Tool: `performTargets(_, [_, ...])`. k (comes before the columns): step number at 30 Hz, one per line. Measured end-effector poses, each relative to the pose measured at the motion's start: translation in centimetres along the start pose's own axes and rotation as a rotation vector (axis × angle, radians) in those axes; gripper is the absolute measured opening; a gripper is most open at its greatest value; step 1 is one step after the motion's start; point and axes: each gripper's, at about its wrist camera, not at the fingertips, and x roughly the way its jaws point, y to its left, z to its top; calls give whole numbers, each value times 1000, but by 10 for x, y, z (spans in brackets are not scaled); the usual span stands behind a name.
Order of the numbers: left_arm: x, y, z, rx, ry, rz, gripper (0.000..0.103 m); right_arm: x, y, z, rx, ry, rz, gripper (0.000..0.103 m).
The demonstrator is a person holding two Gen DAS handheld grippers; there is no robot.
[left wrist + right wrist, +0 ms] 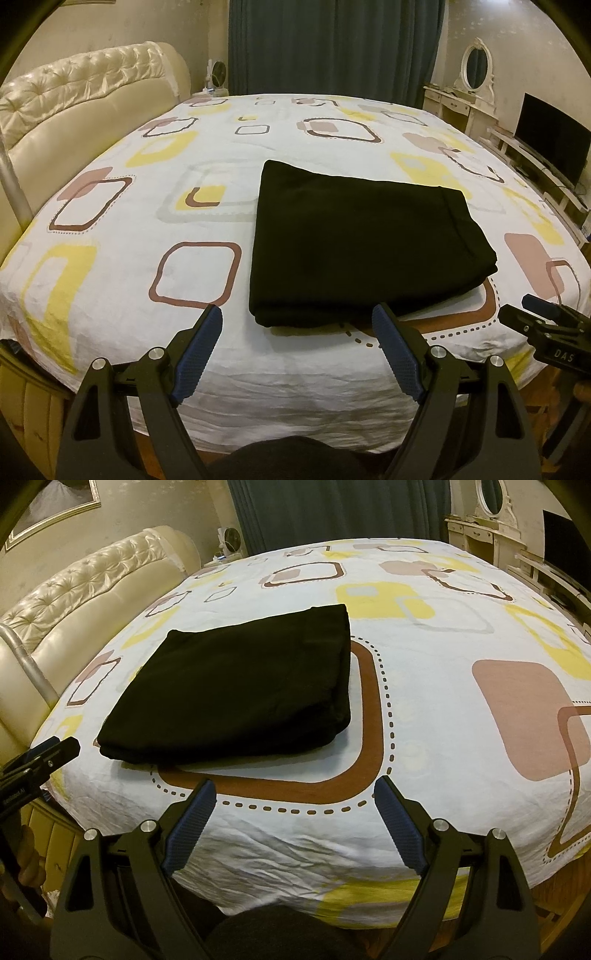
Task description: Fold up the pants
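Note:
The black pants (347, 240) lie folded into a flat rectangle on the patterned bed sheet (147, 206); they also show in the right wrist view (240, 686). My left gripper (297, 317) is open and empty, just short of the pants' near edge. My right gripper (293, 790) is open and empty, near the bed's front edge, right of and below the pants. The right gripper's tip shows in the left wrist view (543, 310), and the left gripper's tip shows in the right wrist view (55, 753).
A cream tufted headboard (81, 96) stands at the left. Dark curtains (332, 44) hang behind the bed. A white dresser with an oval mirror (476, 70) and a TV (550, 147) stand at the right.

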Motion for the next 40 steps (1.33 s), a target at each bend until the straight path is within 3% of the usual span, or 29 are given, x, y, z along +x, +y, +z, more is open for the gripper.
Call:
performTargets(24, [0,-13,-1,54,3,10,84,1,1,-4,-14,9,7,87])
performTargets(25, [-2,-14,0,54,-4,24,89,1,1,-4,-15,10,8,87])
performTargets(28, [-8,-17,2,57,-44,119,89,2,0,-4,-20,7,9,87])
performTargets(31, [-22,-12,1,42,-119,45,89,3,1,-6,-22,14,15,87])
performTargets(37, [-14,9,23,23,-64,26,89,-2,-1,4,-15,8,53,87])
performTargets(40, [0,29,35,-1,-62,62,89,-6,-7,20,7,-13,79,87])
